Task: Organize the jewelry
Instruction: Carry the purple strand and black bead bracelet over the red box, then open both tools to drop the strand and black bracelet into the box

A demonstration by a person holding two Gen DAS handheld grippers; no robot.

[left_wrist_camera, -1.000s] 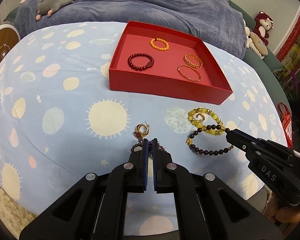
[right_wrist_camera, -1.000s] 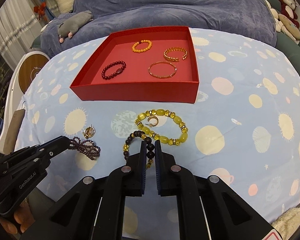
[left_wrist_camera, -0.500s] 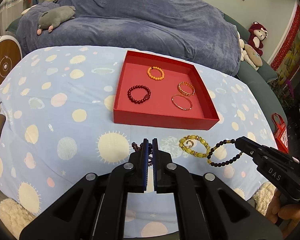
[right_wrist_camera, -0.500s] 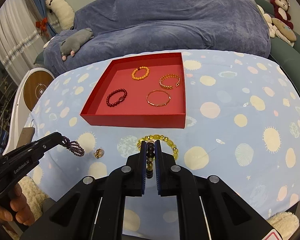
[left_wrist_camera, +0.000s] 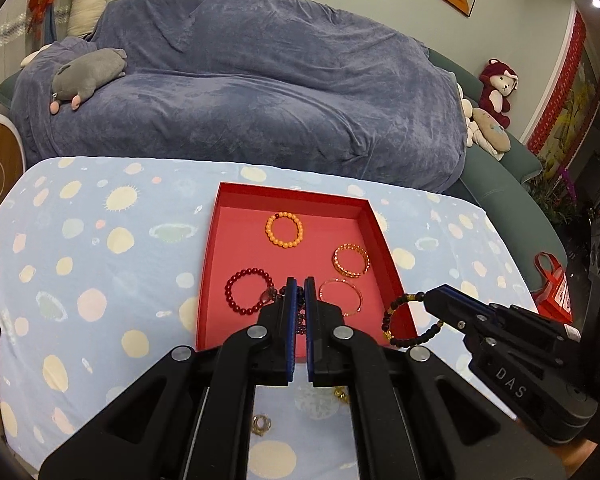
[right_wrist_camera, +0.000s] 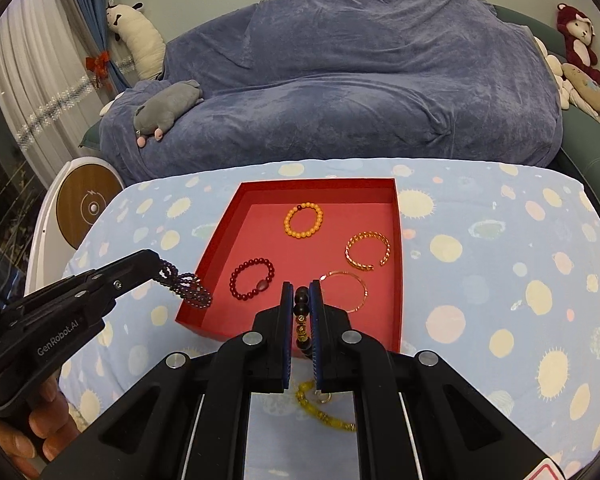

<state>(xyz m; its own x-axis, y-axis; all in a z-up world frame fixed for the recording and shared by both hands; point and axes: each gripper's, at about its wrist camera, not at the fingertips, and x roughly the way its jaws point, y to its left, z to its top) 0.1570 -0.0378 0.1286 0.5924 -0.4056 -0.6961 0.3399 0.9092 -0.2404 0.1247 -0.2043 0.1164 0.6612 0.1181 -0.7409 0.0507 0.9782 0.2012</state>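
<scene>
Both grippers are hovering over the near edge of the red tray (right_wrist_camera: 398, 264). The left gripper (left_wrist_camera: 299, 284) is pinching a purple bead bracelet (right_wrist_camera: 188, 288) that is dangling beside the tray's near-left corner, and the right gripper (right_wrist_camera: 301, 294) is clamping a dark bead bracelet (left_wrist_camera: 400, 320), probably above the near-right rim. Four bracelets are lying inside the tray on the planet-print tablecloth (right_wrist_camera: 500, 264), with a blue-covered sofa (right_wrist_camera: 340, 80) sitting behind.
</scene>
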